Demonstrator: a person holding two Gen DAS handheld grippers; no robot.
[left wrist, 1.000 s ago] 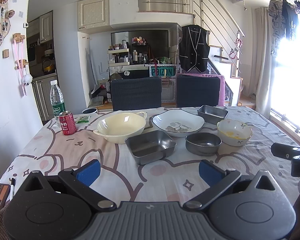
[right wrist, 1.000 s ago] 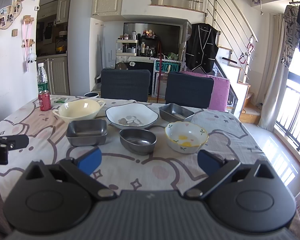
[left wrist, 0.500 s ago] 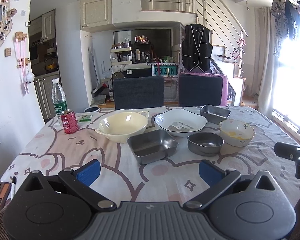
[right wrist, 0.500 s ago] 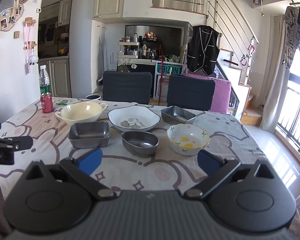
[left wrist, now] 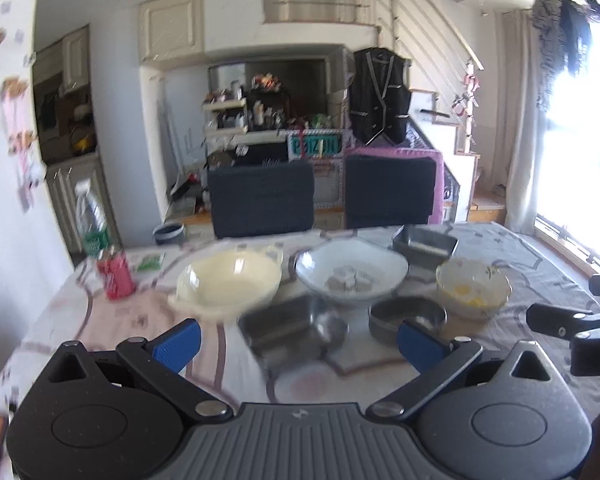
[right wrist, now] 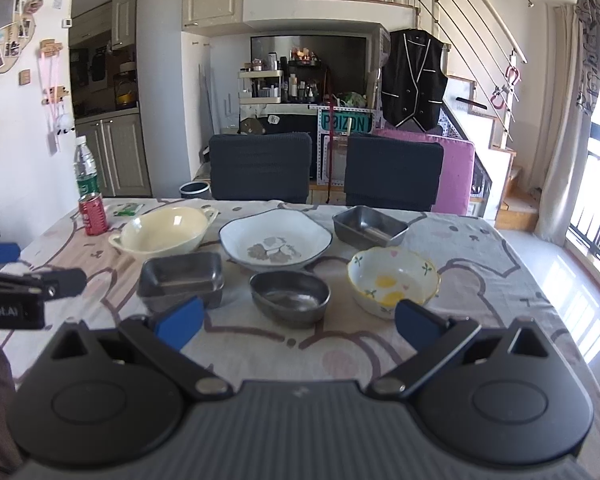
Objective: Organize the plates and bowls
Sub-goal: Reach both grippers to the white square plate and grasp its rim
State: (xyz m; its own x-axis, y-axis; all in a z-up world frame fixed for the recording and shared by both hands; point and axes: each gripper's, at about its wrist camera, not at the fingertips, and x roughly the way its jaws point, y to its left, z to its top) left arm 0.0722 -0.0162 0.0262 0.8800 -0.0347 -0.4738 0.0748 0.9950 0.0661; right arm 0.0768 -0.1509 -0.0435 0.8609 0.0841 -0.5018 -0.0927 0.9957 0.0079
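Note:
Several dishes stand on the patterned tablecloth: a cream two-handled bowl [right wrist: 162, 230], a white plate with a leaf print [right wrist: 276, 242], a square steel tray [right wrist: 182, 276], a second steel tray [right wrist: 368, 226] further back, a round steel bowl [right wrist: 290, 296] and a yellow-flowered bowl [right wrist: 394, 280]. My left gripper [left wrist: 298, 344] is open above the table, just short of the near steel tray [left wrist: 292, 328]. My right gripper [right wrist: 298, 322] is open too, right in front of the round steel bowl. Neither holds anything.
A red can [right wrist: 93, 214] and a water bottle [right wrist: 85, 172] stand at the table's far left. Two dark chairs [right wrist: 260, 172] line the far side. The table edge [right wrist: 540, 292] drops off at the right toward a window.
Both grippers have moved forward toward the dishes, which now look larger and closer. The left wrist view is blurred by motion. The dishes have not shifted.

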